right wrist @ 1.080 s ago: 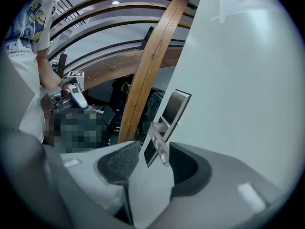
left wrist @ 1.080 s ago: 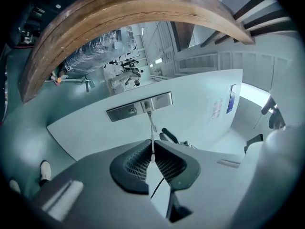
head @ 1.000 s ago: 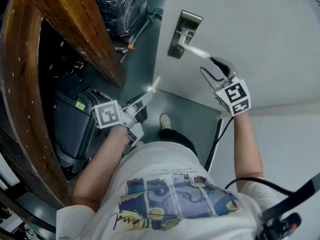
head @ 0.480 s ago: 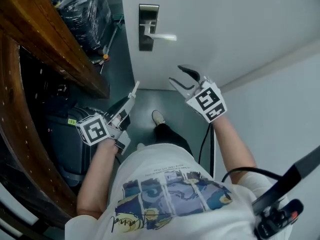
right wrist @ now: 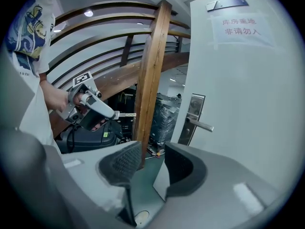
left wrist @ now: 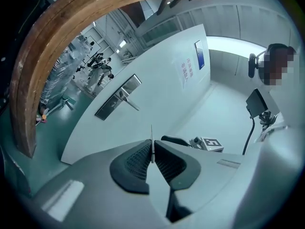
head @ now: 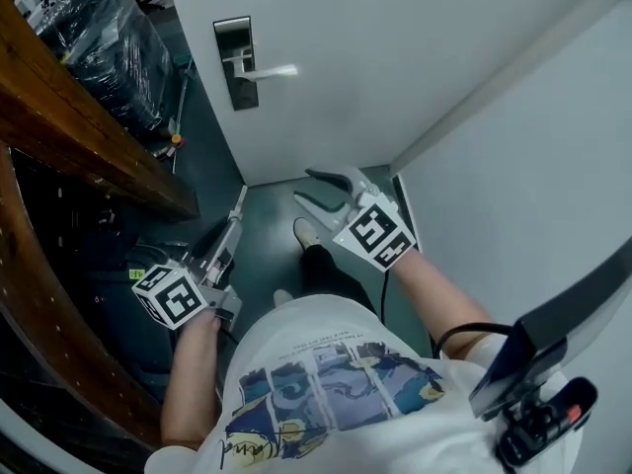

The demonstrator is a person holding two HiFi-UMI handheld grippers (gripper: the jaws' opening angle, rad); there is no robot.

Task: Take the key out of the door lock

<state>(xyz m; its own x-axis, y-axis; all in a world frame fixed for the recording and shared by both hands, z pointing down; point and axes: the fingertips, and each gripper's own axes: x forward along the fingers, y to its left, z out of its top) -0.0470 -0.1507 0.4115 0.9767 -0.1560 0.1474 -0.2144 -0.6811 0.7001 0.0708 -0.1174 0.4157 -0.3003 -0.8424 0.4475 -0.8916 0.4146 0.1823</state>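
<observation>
Key (left wrist: 151, 142) is out of the lock. I see a thin flat metal blade, edge-on, pinched between the left gripper's (left wrist: 152, 152) ribbed dark pads, down-left of and well clear of the dark rectangular lock plate (head: 235, 62) (slim silver lever handle (head: 269, 70) sticks out of it). Right gripper (head: 304, 186) sits below the plate, by the smooth white door (head: 395, 47). Its jaws are wide, have just been closing slightly, nothing between them.

Left gripper (head: 235, 217) low at the side, pinched on the key (left wrist: 152, 142) — right gripper (head: 304, 186) forward, jaws apart, just closing, empty
</observation>
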